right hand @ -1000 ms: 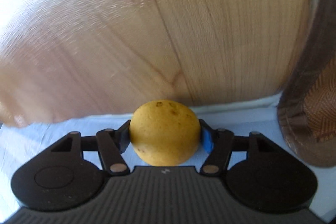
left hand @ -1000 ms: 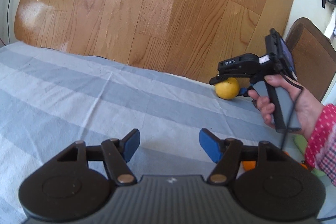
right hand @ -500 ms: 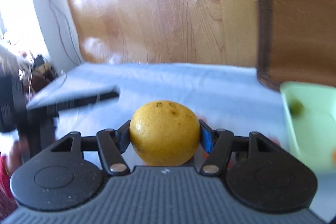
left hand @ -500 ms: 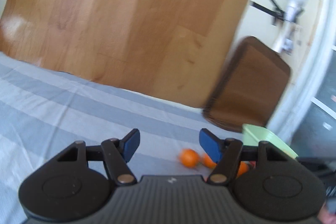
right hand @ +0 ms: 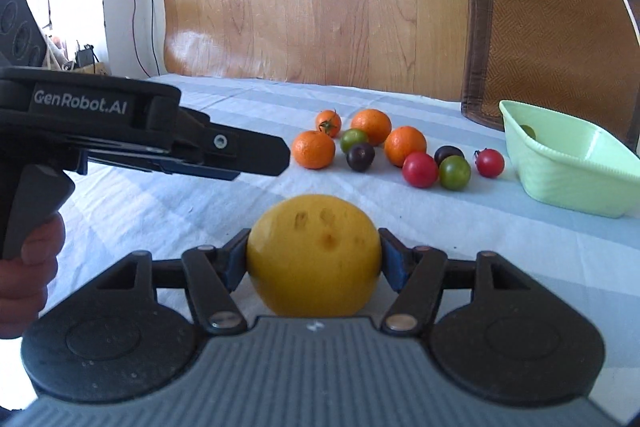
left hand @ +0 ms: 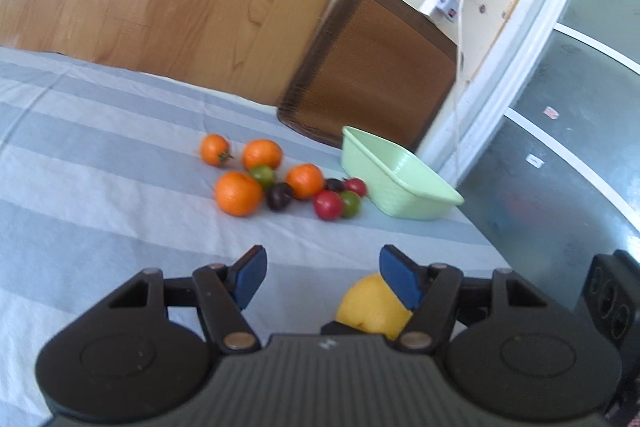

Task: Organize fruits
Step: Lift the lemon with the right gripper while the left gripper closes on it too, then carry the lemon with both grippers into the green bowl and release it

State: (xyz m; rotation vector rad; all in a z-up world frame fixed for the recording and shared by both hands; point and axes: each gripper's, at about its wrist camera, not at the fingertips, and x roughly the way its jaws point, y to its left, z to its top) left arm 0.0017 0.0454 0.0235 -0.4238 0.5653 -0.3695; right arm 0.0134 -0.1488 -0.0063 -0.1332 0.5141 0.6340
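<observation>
My right gripper [right hand: 313, 259] is shut on a yellow lemon [right hand: 314, 259], held just above the striped cloth; the lemon also shows in the left wrist view [left hand: 370, 309]. My left gripper [left hand: 322, 273] is open and empty; in the right wrist view it [right hand: 260, 157] sits at the left. Ahead lie several oranges [right hand: 313, 149], red tomatoes [right hand: 419, 169], green ones [right hand: 454, 172] and dark ones [right hand: 360, 156]. A pale green bin [right hand: 568, 167] stands at the right with one green fruit [right hand: 528, 131] inside.
A brown woven chair back [right hand: 548, 39] stands behind the bin. The blue-grey striped cloth [left hand: 100, 155] covers the table. A white cable and plug [left hand: 448, 3] hang on the wall. The table's right edge runs just past the bin.
Both grippers have swung right, from the table's far edge toward the fruit pile and bin. The lemon stays clamped in the right gripper. The left stays open.
</observation>
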